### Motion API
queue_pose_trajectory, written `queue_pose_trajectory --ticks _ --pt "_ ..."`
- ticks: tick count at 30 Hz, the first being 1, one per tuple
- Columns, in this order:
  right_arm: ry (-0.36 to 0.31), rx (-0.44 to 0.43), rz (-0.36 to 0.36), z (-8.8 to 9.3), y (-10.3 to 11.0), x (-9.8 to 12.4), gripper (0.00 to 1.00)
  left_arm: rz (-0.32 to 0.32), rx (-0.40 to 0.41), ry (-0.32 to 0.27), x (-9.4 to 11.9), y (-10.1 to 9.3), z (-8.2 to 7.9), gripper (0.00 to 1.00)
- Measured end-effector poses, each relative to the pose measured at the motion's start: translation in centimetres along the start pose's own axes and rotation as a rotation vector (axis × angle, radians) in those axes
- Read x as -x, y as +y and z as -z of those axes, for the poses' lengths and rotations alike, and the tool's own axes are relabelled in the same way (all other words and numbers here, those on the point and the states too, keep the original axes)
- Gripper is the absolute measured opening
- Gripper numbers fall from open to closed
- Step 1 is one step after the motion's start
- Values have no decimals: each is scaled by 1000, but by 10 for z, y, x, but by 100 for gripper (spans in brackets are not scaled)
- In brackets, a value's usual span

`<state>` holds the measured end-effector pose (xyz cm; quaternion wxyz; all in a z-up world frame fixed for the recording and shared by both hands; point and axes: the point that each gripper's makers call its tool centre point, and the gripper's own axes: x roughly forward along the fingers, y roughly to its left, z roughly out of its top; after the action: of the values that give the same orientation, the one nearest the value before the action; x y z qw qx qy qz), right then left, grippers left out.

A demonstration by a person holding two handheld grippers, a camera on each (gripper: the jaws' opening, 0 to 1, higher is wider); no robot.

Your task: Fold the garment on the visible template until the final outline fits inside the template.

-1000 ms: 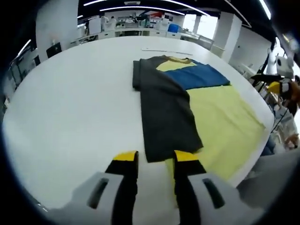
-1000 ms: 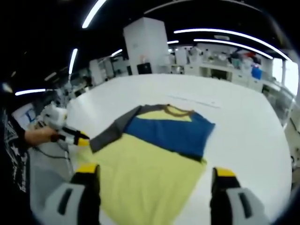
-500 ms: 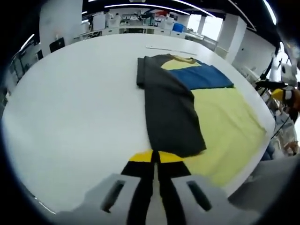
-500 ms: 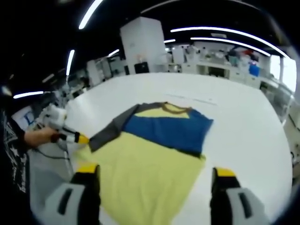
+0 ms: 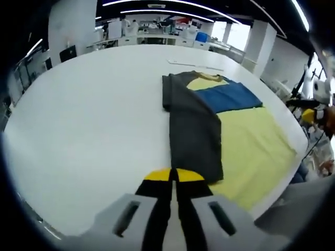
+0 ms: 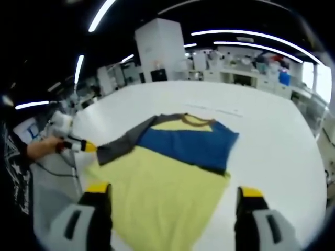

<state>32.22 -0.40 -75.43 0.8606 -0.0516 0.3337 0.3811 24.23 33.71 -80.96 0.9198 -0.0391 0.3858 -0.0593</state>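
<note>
in the left gripper view, the left gripper [image 5: 173, 180] is at the bottom middle, with its yellow-tipped jaws pressed tight together right at the near end of the grey flap [image 5: 194, 133]. it looks like they pinch the flap's edge, but the jaws hide the spot, so i cannot tell for sure. the shirt [image 5: 246, 141] lies on the big white surface [image 5: 89, 120], right of the middle. it is yellow low down, blue higher up, and the grey flap is folded over its left side. the other gripper [image 5: 309, 112] shows at the far right edge.

in the right gripper view, the right gripper [image 6: 170, 201] is at the bottom, its jaws wide apart and holding nothing, with the yellow cloth between them. the shirt [image 6: 172, 178] sits in the middle of the frame. at the left, a hand [image 6: 42, 148] holds the left gripper [image 6: 86, 147] at the tip of the grey flap [image 6: 120, 146].
</note>
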Motion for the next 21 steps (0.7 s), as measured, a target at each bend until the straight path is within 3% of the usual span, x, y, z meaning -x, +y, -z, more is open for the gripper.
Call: queue_pose_trajectory --ticks 9,12,21 --pt "0 1 -6 0 2 -1 99 -113 -23 -37 14 59 -25 0" --pt "2 0 -12 0 3 -2 99 -179 -37 -58 15 82 -34 0" --pt "12 11 -16 0 2 -4 99 -242 -48 -56 15 115 -45 0"
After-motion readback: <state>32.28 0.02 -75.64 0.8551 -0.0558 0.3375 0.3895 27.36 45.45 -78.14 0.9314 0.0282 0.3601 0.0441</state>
